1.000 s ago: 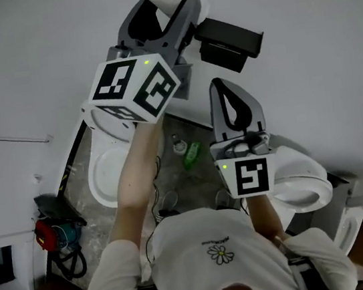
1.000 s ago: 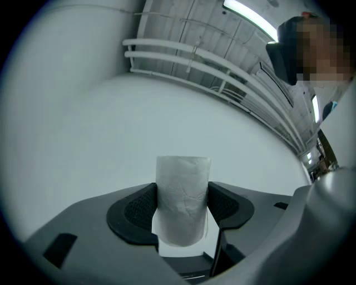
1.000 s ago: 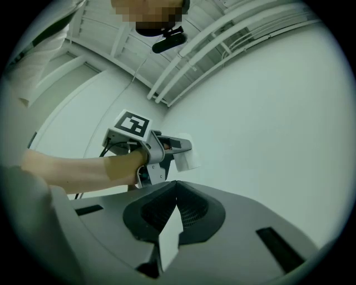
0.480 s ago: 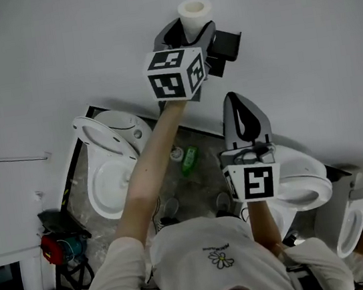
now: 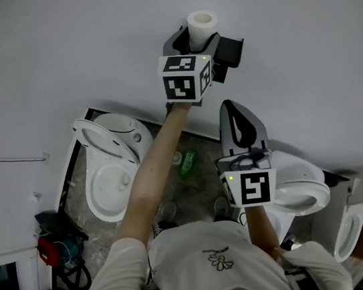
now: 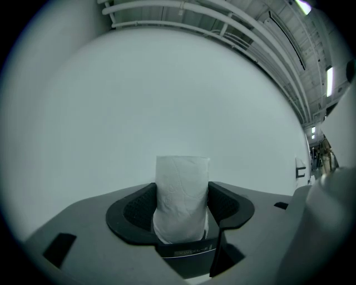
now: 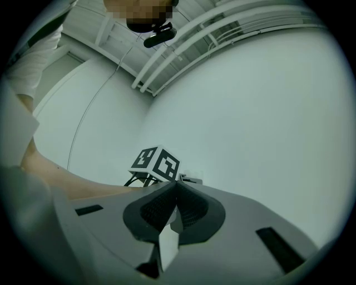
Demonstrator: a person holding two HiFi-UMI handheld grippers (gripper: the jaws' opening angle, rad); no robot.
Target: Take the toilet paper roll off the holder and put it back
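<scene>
While your left gripper (image 6: 182, 209) pinches the white embossed toilet paper roll (image 6: 182, 181) across its sides, the roll's long axis runs out along the jaws, past their tips. Jaws parted just by the roll's width. Roll is off the holder, held up at the pale wall (image 5: 86, 47).

Head view: the roll's hollow end (image 5: 202, 21) shows above the marker cube. The black wall-mounted holder (image 5: 230, 52) sits just to the roll's right, close; touching or not, can't tell.

Your right gripper (image 7: 177, 201): jaws pressed together, nothing between them. It hangs lower (image 5: 237, 120), well short of the holder. Left is the nearer one.

Fits either stage: roll freshly lifted clear, or coming in for return.
</scene>
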